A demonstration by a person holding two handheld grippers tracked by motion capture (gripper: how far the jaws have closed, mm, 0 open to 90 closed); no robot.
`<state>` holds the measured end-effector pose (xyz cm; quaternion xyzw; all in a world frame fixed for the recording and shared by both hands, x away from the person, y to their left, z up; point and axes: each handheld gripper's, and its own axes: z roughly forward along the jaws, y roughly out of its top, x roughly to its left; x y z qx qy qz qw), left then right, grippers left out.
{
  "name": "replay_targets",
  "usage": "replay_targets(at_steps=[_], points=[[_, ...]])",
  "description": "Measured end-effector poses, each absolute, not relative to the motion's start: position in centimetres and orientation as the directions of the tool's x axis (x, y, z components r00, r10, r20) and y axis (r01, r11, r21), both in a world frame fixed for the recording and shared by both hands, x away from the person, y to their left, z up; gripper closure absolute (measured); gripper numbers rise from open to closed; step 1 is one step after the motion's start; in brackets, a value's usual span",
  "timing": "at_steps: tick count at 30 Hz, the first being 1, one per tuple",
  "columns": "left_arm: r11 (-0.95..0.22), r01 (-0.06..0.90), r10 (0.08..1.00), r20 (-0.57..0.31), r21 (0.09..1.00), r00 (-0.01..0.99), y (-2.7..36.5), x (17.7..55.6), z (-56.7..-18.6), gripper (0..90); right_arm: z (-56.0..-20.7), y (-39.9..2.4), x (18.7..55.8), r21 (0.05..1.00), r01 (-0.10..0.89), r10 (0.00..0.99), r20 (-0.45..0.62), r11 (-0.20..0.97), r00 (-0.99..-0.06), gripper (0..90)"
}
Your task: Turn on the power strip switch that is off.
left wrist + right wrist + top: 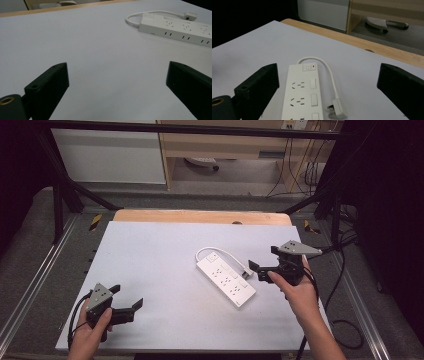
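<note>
On the white table (pixel 150 270), power strip (pixel 226 276) lies just beside right gripper (pixel 260 271); jaws apart.

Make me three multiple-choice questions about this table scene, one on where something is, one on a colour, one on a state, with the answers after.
1. Which tool is nearer the power strip?
A. right tool
B. left tool
C. both equally near

2. What colour is the power strip?
A. black
B. white
C. red

3. How does the plug lie?
A. pushed into a socket of the strip
B. held in a tool
C. loose on the table beside the strip

Answers: 1 A, the high view shows the right tool just beside the strip. 2 B, its body and cord are white. 3 C, the right gripper view shows its pins bare.
</note>
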<state>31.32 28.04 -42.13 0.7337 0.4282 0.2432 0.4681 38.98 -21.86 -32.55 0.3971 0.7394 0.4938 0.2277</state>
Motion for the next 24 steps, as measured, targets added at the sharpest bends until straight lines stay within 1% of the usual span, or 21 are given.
replay_targets(at_steps=[8,20,24], points=[[-0.187,0.406,0.864,-0.047,0.895,0.501,28.4,31.4,-42.1,4.6,-32.1,-21.1,39.7,0.915,0.352,0.803,0.054,0.198,-0.593,4.8],[-0.195,0.411,0.857,-0.049,0.890,0.513,28.1,31.4,-42.2,4.6,-32.1,-20.8,40.7,0.913,0.361,0.804,0.065,0.191,-0.591,5.4],[-0.199,0.413,0.854,-0.050,0.889,0.518,28.0,31.4,-42.3,4.6,-32.1,-20.6,40.8,0.917,0.355,0.804,0.071,0.180,-0.590,8.1]])
